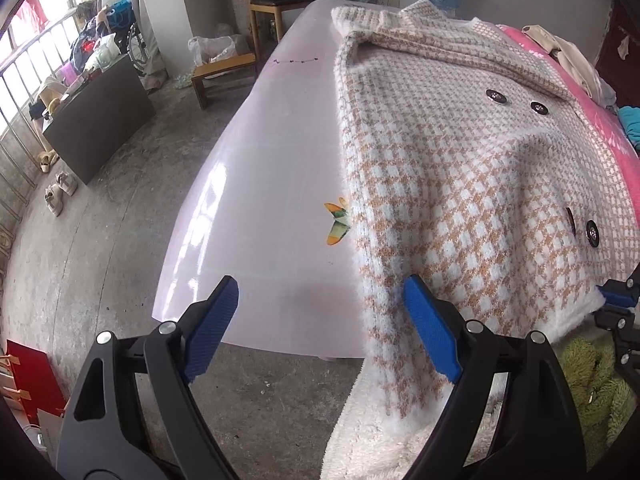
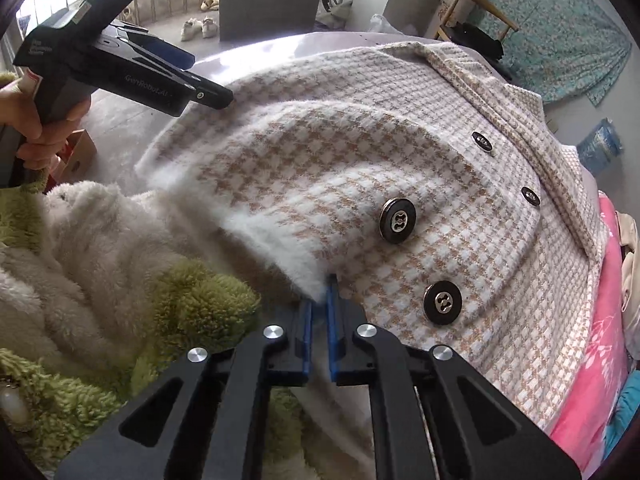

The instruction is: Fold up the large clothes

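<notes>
- Right gripper: blue pads pressed together on the fuzzy white hem corner of the houndstooth coat, at the near edge.
- Left gripper: fingers wide apart, holding nothing; right pad touching or just over the coat's left hem edge, cannot tell which.
- Coat: spread front-up on the glossy lilac table, hem overhanging toward the holder.
- Step in hand, judged: pinch the left hem corner at matching height, then lift both corners evenly toward the collar, keeping the fold line straight.
- Materials: thick, plush knit; four dark metal-centred buttons; slippery tabletop, likely to let fabric slide.
</notes>
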Motion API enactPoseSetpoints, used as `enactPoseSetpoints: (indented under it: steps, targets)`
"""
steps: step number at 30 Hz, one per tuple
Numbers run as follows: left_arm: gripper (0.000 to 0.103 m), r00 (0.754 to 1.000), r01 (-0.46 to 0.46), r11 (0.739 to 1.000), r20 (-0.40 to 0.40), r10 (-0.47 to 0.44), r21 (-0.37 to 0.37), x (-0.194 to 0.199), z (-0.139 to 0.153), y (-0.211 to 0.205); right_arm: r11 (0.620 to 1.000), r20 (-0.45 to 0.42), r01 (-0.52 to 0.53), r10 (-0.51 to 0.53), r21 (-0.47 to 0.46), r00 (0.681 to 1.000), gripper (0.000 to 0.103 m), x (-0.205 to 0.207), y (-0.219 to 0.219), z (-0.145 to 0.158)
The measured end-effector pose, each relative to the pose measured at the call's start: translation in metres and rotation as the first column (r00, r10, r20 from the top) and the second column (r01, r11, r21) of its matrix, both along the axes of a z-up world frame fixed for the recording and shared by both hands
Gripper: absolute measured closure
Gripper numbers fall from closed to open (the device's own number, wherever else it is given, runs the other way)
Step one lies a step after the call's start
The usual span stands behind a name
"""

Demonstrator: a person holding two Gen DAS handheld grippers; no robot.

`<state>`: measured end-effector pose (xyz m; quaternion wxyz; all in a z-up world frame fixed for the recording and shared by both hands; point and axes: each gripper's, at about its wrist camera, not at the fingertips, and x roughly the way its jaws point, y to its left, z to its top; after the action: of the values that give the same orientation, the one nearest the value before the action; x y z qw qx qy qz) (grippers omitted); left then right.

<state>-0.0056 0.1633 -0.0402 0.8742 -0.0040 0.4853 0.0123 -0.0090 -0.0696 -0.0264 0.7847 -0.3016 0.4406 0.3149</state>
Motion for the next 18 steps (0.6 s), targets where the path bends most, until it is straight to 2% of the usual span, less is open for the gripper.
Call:
enactPoseSetpoints:
  steps: [5, 8, 11, 13, 18]
  targets:
    - [0.022, 0.998, 0.064, 0.992, 0.034, -0.06, -0.108, -0.015, 0.016, 0.013, 0.999, -0.042, 0.002, 0.0, 0.043, 0.999, 0.1, 0.0, -0.022, 0.032]
    - [0.023, 0.995, 0.096, 0.978, 0.022, -0.093, -0.188, -0.018, 0.014, 0.015, 0.999, -0.124, -0.003, 0.008, 0.039, 0.992, 0.1, -0.002, -0.03, 0.017]
    - [0.033, 0.993, 0.107, 0.961, -0.014, -0.115, -0.254, -0.017, 0.007, 0.009, 1.0, -0.15, -0.027, 0.027, -0.002, 0.988, 0.1, -0.008, -0.03, -0.002]
    - [0.034, 0.991, 0.111, 0.954, -0.037, -0.126, -0.277, -0.015, 0.002, 0.004, 0.999, -0.17, -0.015, 0.021, 0.04, 0.985, 0.1, -0.004, -0.031, -0.002]
    - [0.045, 0.985, 0.085, 0.943, -0.118, -0.129, -0.321, -0.01, -0.013, -0.007, 0.985, -0.284, 0.102, -0.059, 0.14, 0.957, 0.099, 0.008, -0.047, -0.011]
